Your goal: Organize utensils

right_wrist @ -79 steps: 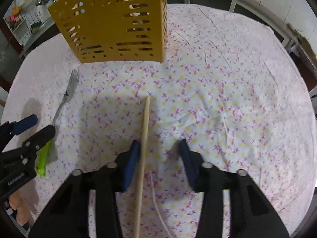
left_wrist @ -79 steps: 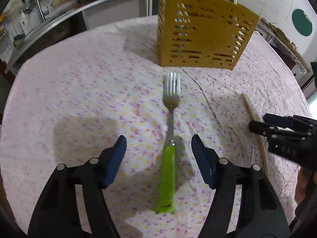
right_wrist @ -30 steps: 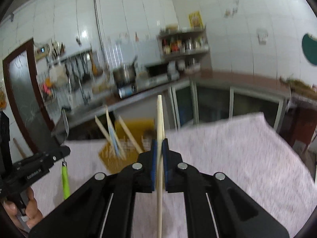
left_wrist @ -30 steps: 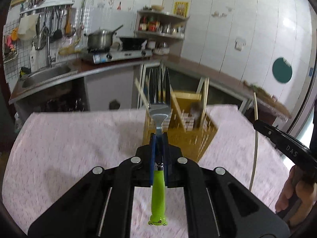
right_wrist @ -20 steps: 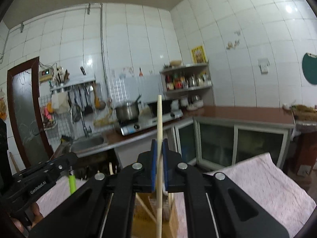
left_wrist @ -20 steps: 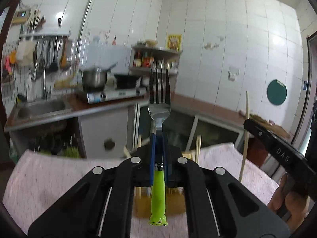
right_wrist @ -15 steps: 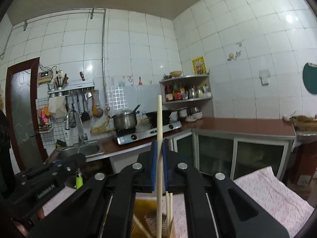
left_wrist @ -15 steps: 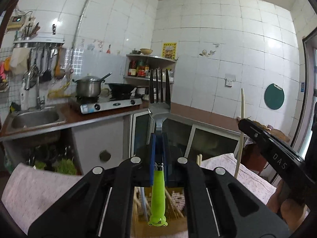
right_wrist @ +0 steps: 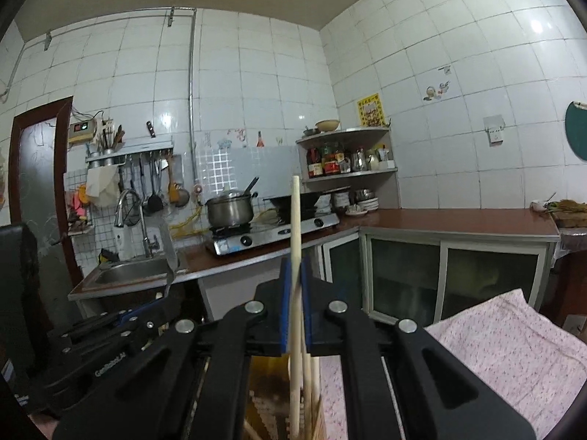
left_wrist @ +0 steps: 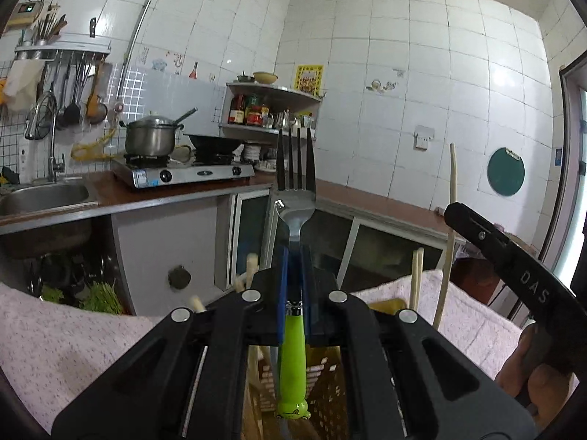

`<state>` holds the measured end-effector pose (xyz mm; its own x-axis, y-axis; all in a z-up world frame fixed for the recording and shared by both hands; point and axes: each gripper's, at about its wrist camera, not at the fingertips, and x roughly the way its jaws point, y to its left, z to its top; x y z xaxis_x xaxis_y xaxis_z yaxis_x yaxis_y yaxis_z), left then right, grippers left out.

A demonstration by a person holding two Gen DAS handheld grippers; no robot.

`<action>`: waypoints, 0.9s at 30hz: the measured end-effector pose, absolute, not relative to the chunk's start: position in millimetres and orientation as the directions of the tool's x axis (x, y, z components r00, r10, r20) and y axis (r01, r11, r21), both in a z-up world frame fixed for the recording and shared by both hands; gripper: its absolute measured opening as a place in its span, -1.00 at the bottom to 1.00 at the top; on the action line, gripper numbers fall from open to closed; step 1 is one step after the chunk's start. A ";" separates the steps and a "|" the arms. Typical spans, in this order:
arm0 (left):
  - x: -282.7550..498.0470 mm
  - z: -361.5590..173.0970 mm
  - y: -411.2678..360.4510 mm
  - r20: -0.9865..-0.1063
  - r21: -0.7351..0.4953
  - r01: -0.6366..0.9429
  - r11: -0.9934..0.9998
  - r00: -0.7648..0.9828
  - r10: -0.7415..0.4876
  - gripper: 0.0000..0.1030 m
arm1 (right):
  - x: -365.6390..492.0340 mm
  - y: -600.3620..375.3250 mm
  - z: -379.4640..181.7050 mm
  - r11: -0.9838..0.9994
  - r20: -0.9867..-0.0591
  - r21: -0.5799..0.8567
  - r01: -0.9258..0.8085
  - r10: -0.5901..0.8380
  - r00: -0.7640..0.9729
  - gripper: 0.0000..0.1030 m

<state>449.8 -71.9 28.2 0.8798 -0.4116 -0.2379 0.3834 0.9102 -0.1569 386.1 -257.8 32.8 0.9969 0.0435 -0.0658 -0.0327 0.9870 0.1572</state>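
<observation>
Above the cloth-covered table [left_wrist: 66,344], your left gripper [left_wrist: 293,278] clamps the fork [left_wrist: 295,198] and your right gripper [right_wrist: 294,293] the chopstick [right_wrist: 295,220]; both, lifted, now hang over the yellow basket [left_wrist: 326,388], ready to lower.

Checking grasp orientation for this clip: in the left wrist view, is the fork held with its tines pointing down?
No, the fork stands tines-up in the left hand-held gripper, its green handle hanging below the pads.

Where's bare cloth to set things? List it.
Bare flowered pink tablecloth lies left of the yellow slotted utensil holder, and more to its right. The holder itself is crowded with wooden chopsticks, under both gripped utensils.
</observation>
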 end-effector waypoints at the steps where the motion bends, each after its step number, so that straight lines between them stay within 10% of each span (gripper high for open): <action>1: 448.9 22.7 -71.4 -0.252 -0.154 0.385 0.910 0.875 -0.413 -0.90 | 384.5 -257.6 29.9 0.988 -0.072 0.154 -0.034 0.046 0.996 -0.88; 10: 426.8 17.5 -49.1 -0.314 -0.204 0.343 0.917 0.864 -0.393 -0.65 | 373.2 -264.5 12.3 0.983 -0.211 0.180 -0.046 0.084 0.974 -0.84; 12: 418.0 25.2 -42.5 -0.332 -0.227 0.324 0.918 0.861 -0.386 -0.12 | 368.2 -270.4 14.8 0.977 -0.246 0.210 -0.039 0.092 0.965 -0.60; 14: 403.7 34.5 -36.1 -0.334 -0.242 0.320 0.916 0.859 -0.389 -0.03 | 355.2 -277.2 18.6 0.974 -0.268 0.226 -0.025 0.087 0.959 0.07; 21: 334.5 56.6 -12.8 -0.425 -0.160 0.216 0.963 0.866 -0.264 0.85 | 301.0 -279.0 5.0 0.986 -0.418 0.165 0.035 0.038 0.908 0.15; 27: 264.6 38.4 6.0 -0.502 -0.094 0.156 0.983 0.846 -0.182 0.91 | 228.4 -266.1 -7.5 0.992 -0.458 0.110 0.062 -0.005 0.889 0.77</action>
<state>264.6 6.0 38.4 0.8459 -0.1816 -0.5015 0.1556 0.9834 -0.0936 228.4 -266.1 -7.5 0.8889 -0.0050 -0.4580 0.0621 0.9920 0.1097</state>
